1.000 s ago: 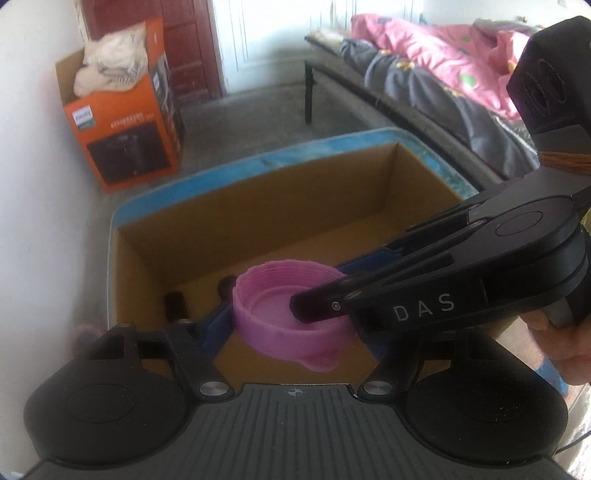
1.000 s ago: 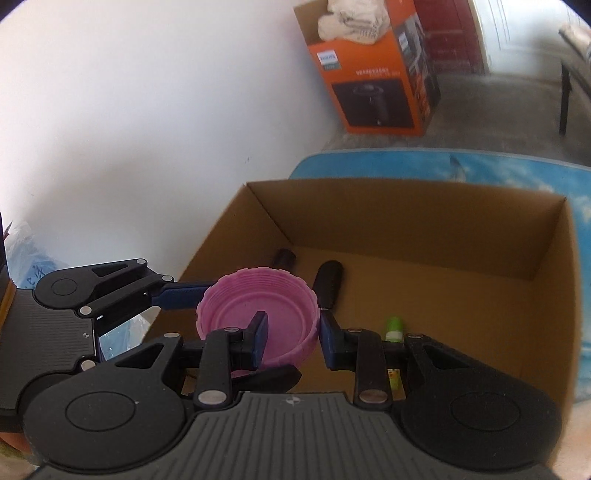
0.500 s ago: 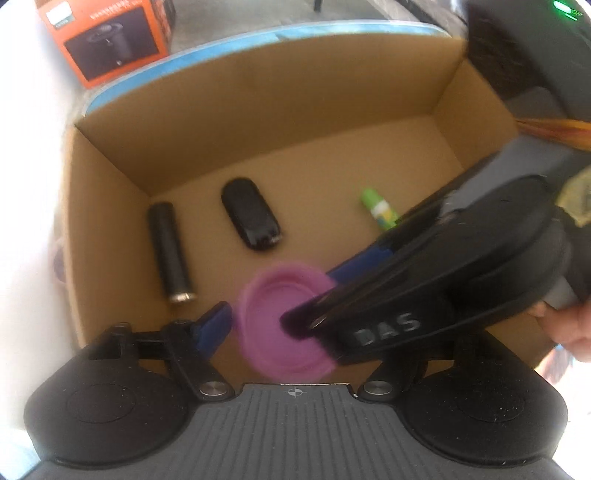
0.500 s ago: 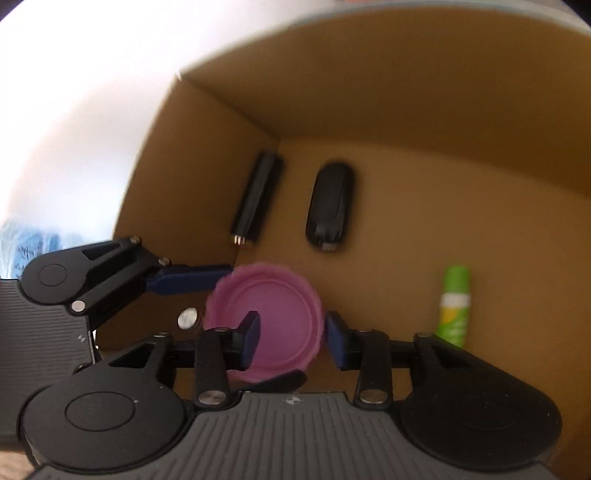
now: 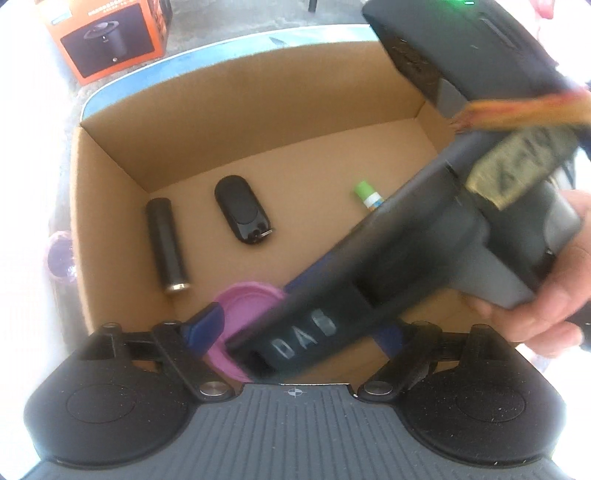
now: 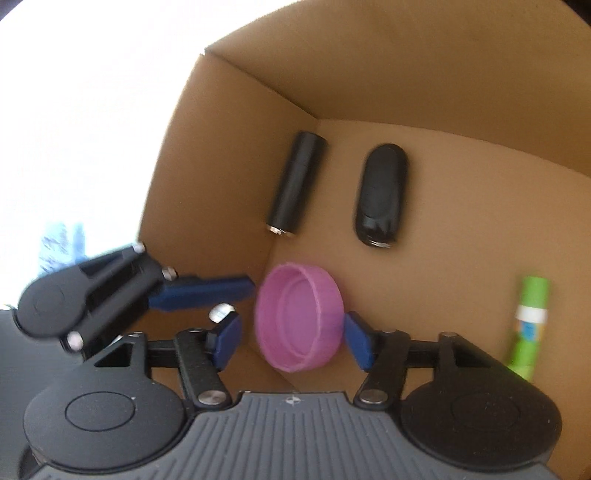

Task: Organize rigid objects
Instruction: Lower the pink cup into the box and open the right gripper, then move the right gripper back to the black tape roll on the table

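grey floor (image 5: 236, 22), orange carton (image 5: 107, 37), glaring daylight

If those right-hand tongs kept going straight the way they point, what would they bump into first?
Probably the round pink plastic lid, which sits directly between the opening right tongs; one fingertip is at its rim. Behind it comes the cardboard box floor, though depth is unclear.

The right black two-finger tool (image 6: 293, 334) points steeply downward, its blue-padded jaws opening. The left black two-finger tool (image 5: 295, 332) points almost straight down, jaws opening wide. A bare hand (image 5: 550, 295) grips the right tool's handle.
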Demonstrator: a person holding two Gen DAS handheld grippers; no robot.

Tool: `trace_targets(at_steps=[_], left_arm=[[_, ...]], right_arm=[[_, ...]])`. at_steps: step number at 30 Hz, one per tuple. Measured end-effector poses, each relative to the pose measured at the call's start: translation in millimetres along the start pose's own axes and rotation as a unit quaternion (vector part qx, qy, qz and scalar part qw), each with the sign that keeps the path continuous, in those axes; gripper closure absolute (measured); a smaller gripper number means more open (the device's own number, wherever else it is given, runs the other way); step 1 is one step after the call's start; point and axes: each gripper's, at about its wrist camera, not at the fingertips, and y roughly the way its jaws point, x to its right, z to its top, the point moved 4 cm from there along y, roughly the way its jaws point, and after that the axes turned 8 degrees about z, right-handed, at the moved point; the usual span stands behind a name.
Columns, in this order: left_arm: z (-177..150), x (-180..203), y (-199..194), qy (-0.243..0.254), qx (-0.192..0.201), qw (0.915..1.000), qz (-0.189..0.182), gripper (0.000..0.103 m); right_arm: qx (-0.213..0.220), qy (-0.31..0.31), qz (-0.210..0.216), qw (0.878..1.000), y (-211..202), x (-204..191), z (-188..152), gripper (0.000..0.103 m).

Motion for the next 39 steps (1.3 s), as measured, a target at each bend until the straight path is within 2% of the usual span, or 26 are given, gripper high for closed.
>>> trace_targets(at_steps=[4, 8, 12, 14, 18, 22, 25, 28, 31, 34, 39], left_arm=[[-0.4, 2.9, -10.7, 0.005, 0.027, 0.9994, 0.018, 0.011], [-5.1, 2.9, -24.7, -0.004, 0.054, 0.9982, 0.025, 0.011], [-13.7, 6.5, -48.2, -0.005, 0.102, 0.9941, 0.035, 0.011], [-20.3, 9.4, -63.7, -0.007, 0.129, 0.9912, 0.029, 0.011], [-45.1, 15.8, -96.1, -0.023, 0.183, 0.9827, -0.012, 0.009], [-80.5, 29.5, -119.8, -0.026, 0.24, 0.969, -0.052, 0.005], [-106.8, 44.6, -123.9, -0.018, 0.282, 0.9559, -0.081, 0.002], [-128.4, 68.8, -109.4, -0.015, 0.301, 0.9492, -0.092, 0.002], [-146.1, 96.4, -94.2, -0.024, 0.301, 0.9464, -0.114, 0.002], [-156.7, 122.5, -76.2, -0.024, 0.299, 0.9482, -0.106, 0.002], [-166.8, 149.1, -45.4, -0.012, 0.291, 0.9529, -0.083, 0.005]], right_arm=[[0.028, 0.0, 0.018, 0.999, -7.2, -4.8, 2.2, 0.027], [0.066, -0.006, 0.012, 0.998, -30.3, -12.9, -5.2, 0.023], [0.12, -0.023, -0.001, 0.993, -67.7, -27.9, -25.2, 0.023], [0.151, -0.039, -0.013, 0.988, -89.2, -37.2, -42.0, 0.023], [0.229, -0.064, -0.027, 0.971, -137.2, -46.5, -93.8, 0.023], [0.311, -0.067, 0.001, 0.948, -189.2, -51.9, -167.4, 0.023], [0.366, -0.059, 0.022, 0.928, -212.9, -48.3, -225.6, 0.023], [0.404, -0.027, 0.037, 0.914, -228.6, -36.1, -281.4, 0.023], [0.431, 0.007, 0.032, 0.902, -226.9, -18.3, -326.0, 0.023], [0.439, 0.043, 0.012, 0.897, -212.0, 1.6, -356.2, 0.023], [0.433, 0.076, -0.022, 0.898, -174.6, 30.2, -361.2, 0.024]])
